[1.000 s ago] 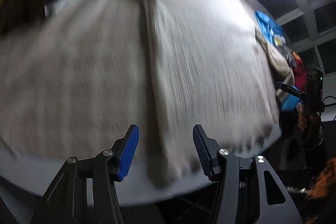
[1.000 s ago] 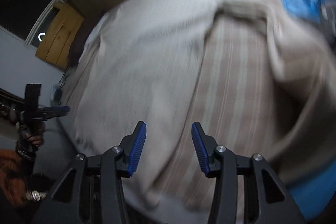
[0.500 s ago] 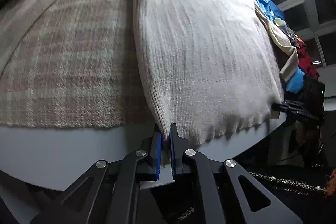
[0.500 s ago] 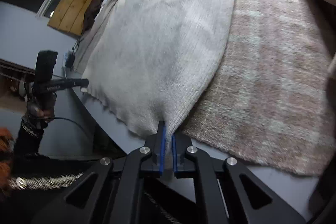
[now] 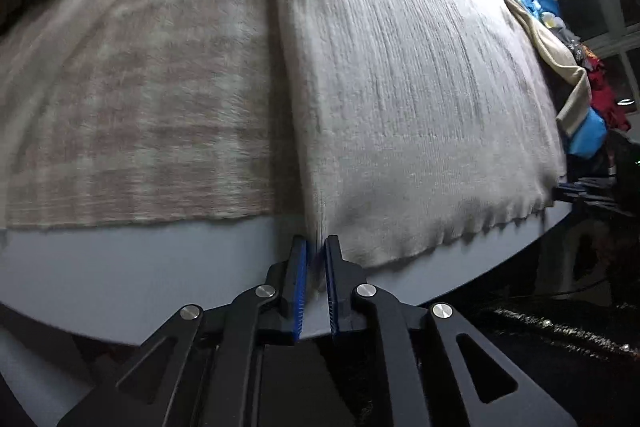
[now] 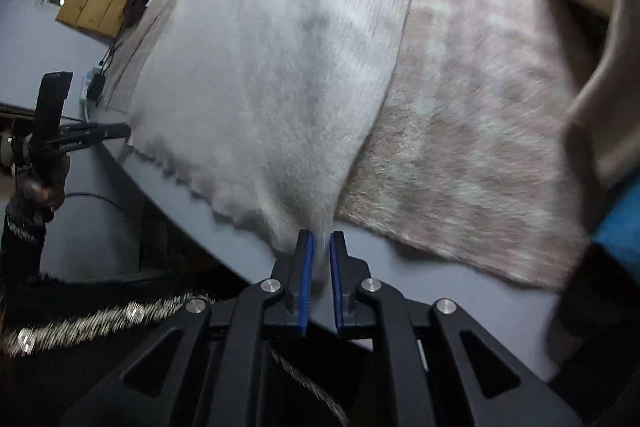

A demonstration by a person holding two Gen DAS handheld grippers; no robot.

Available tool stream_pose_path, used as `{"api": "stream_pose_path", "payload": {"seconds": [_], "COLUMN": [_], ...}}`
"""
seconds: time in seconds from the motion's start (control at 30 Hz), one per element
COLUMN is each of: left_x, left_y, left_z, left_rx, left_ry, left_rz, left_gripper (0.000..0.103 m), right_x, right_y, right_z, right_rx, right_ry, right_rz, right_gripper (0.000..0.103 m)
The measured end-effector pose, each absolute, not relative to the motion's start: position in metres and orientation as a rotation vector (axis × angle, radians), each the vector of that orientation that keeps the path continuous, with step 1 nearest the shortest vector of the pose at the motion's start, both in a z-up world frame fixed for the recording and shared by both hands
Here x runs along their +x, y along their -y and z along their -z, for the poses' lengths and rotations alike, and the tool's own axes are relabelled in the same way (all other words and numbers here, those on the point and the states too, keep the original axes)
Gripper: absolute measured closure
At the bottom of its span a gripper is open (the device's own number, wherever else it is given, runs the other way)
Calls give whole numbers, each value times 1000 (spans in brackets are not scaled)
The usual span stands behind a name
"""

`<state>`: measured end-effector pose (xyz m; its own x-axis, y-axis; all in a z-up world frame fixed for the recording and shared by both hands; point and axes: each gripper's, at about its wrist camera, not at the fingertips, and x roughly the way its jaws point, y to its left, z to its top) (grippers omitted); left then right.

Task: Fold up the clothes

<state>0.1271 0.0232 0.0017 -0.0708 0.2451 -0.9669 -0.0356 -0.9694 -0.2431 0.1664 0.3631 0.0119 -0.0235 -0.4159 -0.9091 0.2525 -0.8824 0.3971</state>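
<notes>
Two lower corners of a cream sweater are pinched, one in each pair of tongs. The left tongs are narrowed onto the hem corner at the sweater's left edge, and the right tongs are narrowed onto the corner at its right edge; in both views a little knit is seen between the blue pads.

The sweater is spread flat over a plaid blanket, which lies on a grey tabletop. Taking the sweater's hem as the landmark: the hem is nearest both tongs, just past the blanket's edge over the bare tabletop, and the body runs straight away from it toward the collar end. The long axis therefore points forward from both tongs, and neither hand is nearer than the other, each being at its own corner of the hem.

Judged from this, the coming move turns on the hem being carried forward along that axis, over the body toward the collar, with both corners kept level. A pile of other clothes is seen beyond the sweater's right side.
</notes>
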Motion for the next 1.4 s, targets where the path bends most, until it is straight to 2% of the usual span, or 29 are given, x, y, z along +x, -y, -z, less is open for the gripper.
{"api": "stream_pose_path", "payload": {"seconds": [0.07, 0.13, 0.27, 0.43, 0.5, 0.53, 0.57, 0.63, 0.7, 0.73, 0.77, 0.8, 0.87, 0.93, 0.97, 1.03, 1.1, 1.2, 1.23, 1.4], "left_x": [125, 117, 91, 64, 59, 60, 61, 66, 66, 65, 66, 66, 67, 68, 69, 70, 72, 83, 88, 111], "left_y": [-20, -26, -80, -146, -164, -173, -179, -175, -166, -162, -162, -163, -165, -166, -166, -165, -158, -125, -106, -6], "left_z": [-21, -39, -51, -27, -14, -1, 8, 10, 12, 13, 14, 14, 14, 15, 15, 15, 12, -9, -17, -44], "left_rx": [-1961, -1887, -1739, -1618, -1618, -1649, -1674, -1636, -1658, -1671, -1673, -1674, -1675, -1677, -1678, -1688, -1724, -1723, -1721, -1752], "left_ry": [223, 233, 148, 92, 55, 7, -22, -22, 42, 90, 90, 85, 69, 62, 68, 91, 102, 117, 132, 189], "left_rz": [-2203, -2243, -2235, -2130, -2092, -2068, -2048, -2061, -2044, -2035, -2035, -2037, -2042, -2049, -2052, -2057, -2081, -2191, -2233, -2454], "left_gripper": [95, 95, 95, 95, 89, 90, 92, 92, 92, 92, 92, 92, 92, 92, 92, 92, 91, 82, 79, 75], "right_x": [162, 150, 106, 43, 29, 27, 24, 18, 7, -1, -12, -25, -45, -61, -63, -65, -64, -51, -45, -12], "right_y": [-377, -384, -369, -357, -355, -355, -363, -380, -391, -394, -393, -392, -386, -377, -372, -375, -387, -390, -386, -340], "right_z": [-36, -49, -43, -16, 0, 5, -1, -12, -22, -26, -24, -21, -13, 1, 3, 2, -3, -20, -27, -54], "right_rx": [1720, 1609, 1468, 1450, 1488, 1541, 1542, 1545, 1508, 1485, 1481, 1467, 1446, 1497, 1510, 1561, 1600, 1527, 1503, 1410], "right_ry": [208, 253, 240, 291, 238, 161, 167, 179, 217, 243, 264, 279, 288, 168, 91, 24, 111, 206, 216, 214], "right_rz": [2033, 2097, 2209, 2197, 2152, 2167, 2190, 2235, 2269, 2281, 2289, 2306, 2320, 2333, 2368, 2411, 2418, 2390, 2378, 2297], "right_gripper": [87, 87, 87, 87, 88, 101, 103, 102, 94, 88, 72, 69, 69, 69, 83, 83, 81, 81, 81, 78]}}
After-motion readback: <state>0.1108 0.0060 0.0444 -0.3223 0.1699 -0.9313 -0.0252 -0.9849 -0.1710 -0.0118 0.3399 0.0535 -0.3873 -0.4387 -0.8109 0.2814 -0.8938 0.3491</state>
